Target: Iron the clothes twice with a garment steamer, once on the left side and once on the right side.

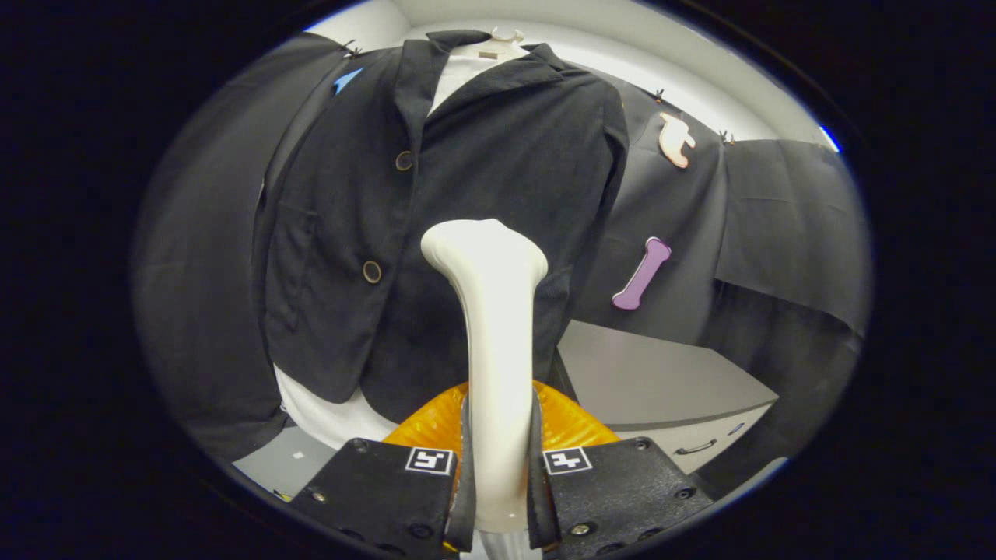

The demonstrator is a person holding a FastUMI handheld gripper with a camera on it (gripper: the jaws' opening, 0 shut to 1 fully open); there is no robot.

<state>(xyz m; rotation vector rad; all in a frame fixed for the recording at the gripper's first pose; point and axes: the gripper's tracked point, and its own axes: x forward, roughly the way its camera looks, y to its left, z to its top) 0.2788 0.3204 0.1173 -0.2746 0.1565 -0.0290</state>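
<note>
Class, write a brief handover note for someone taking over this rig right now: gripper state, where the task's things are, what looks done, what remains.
Hand-held gripper: shut on the white plastic garment steamer, both fingers pressing its handle.
Steamer head sits just ahead of the fingers, at the right front panel of the black two-button jacket hanging on a hanger over a white shirt.
An orange ribbed part lies behind the handle.
Done: steamer picked up and raised to the jacket.
Left: cannot tell which passes are finished; confirm left and right sides.

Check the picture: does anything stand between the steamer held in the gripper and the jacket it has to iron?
Nothing visible does. The gripper is shut on the steamer, whose head rises just ahead of the fingers, directly before the black jacket hanging on its hanger.
</note>
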